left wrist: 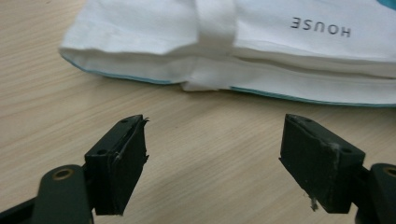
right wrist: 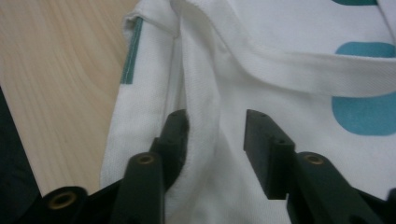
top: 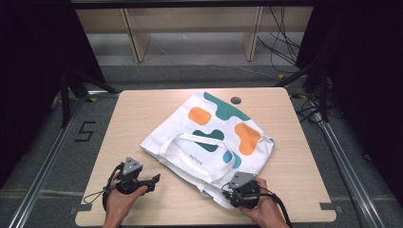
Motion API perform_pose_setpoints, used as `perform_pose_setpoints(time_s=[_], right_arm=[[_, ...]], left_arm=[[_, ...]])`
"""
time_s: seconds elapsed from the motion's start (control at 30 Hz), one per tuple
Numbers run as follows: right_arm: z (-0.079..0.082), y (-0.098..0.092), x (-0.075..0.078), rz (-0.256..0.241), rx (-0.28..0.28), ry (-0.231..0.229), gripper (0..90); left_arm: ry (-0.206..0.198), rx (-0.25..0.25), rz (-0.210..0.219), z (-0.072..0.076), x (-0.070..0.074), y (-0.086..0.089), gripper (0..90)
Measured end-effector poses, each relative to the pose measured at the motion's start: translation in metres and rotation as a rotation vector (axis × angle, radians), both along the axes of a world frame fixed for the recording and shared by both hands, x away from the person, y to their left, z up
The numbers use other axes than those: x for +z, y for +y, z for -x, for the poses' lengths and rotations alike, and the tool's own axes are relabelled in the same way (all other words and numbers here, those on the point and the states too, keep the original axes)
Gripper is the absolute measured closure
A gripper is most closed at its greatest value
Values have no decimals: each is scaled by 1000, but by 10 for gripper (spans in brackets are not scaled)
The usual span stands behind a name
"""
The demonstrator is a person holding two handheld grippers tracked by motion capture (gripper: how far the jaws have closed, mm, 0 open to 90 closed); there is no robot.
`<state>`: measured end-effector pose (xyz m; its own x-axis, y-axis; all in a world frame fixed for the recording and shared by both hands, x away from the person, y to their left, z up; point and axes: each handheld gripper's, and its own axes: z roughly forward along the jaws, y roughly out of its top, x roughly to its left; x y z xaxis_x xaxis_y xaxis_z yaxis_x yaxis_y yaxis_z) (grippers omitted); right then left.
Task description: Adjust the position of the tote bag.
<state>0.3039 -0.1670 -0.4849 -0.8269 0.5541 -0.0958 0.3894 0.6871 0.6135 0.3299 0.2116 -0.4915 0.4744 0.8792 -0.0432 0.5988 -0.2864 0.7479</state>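
White tote bag ("HOUSE", perhaps)

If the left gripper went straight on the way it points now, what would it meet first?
Probably the tote bag: the open left gripper faces bare table, then the bag's folded edge near its strap.

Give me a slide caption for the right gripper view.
Right tongs open astride a raised fold of the white tote bag on the wooden table.
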Motion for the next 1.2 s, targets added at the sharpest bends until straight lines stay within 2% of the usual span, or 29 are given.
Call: perform_pose_setpoints(time_s=[0.07, 0.1, 0.13, 0.17, 0.2, 0.27, 0.33, 0.4, 0.43, 0.5, 0.57, 0.6, 0.67, 0.73, 0.83, 0.87, 0.9, 0.93, 0.97, 1.0, 1.03, 1.07, 1.1, 1.17, 1.2], right_arm=[[2, -10, 2, -1, -1, -38, 801], [1, -16, 4, 1, 0, -50, 817], [2, -22, 6, 3, -12, -47, 830], [1, -28, 7, -4, -24, -63, 842], [0, -41, 11, -10, -40, -64, 848], [-1, -47, 12, -23, -53, -66, 850], [-5, -63, 17, -44, -80, -71, 853], [-6, -68, 19, -53, -88, -73, 855], [-7, -72, 20, -62, -96, -81, 858], [-10, -83, 27, -82, -111, -114, 864], [-10, -85, 28, -88, -116, -116, 867], [-13, -88, 30, -101, -113, -129, 868], [-13, -89, 31, -108, -126, -127, 868], [-14, -91, 32, -112, -124, -128, 867], [-15, -90, 29, -103, -113, -133, 863], [-15, -90, 28, -104, -112, -127, 841], [-15, -90, 28, -110, -128, -102, 811], [-15, -90, 26, -107, -132, -96, 767], [-15, -90, 26, -107, -132, -96, 767], [-15, -89, 23, -103, -135, -87, 705], [-14, -86, 21, -78, -151, -78, 651], [-12, -83, 19, -36, -149, -64, 629], [-11, -79, 16, -16, -139, -68, 619], [-10, -73, 11, 33, -138, -78, 603], [-11, -71, 6, 86, -146, -85, 592]], left_arm=[[-11, 33, 14, -1, -2, 0, 210], [1, 19, -17, -2, -1, 4, 207], [-2, 33, -26, -2, -1, 4, 205], [-3, 46, -12, -4, -3, 3, 205], [9, 45, -36, -6, -5, 4, 208], [15, 44, -43, -6, -6, 3, 209], [8, 42, -58, -8, -6, 2, 213], [6, 46, -61, -9, -7, 0, 214], [4, 43, -81, -11, -8, -1, 214], [16, 35, -86, -15, -12, -4, 216], [28, 29, -89, -21, -15, -8, 216], [30, 23, -104, -27, -19, -14, 227], [37, 18, -117, -29, -21, -16, 229], [22, 19, -94, -34, -21, -18, 226], [-17, -8, -104, -35, -17, -20, 300], [-46, -54, -132, -36, -16, -24, 354], [-46, -54, -132, -36, -16, -24, 364], [-74, -87, -177, -39, -17, -29, 360], [-74, -87, -177, -39, -17, -29, 357], [-79, -102, -184, -42, -18, -32, 357], [-84, -116, -189, -44, -20, -35, 362], [-81, -132, -198, -46, -20, -36, 395], [-86, -128, -198, -47, -21, -38, 403], [-103, -154, -233, -50, -19, -36, 443], [-103, -148, -219, -52, -20, -36, 478]])
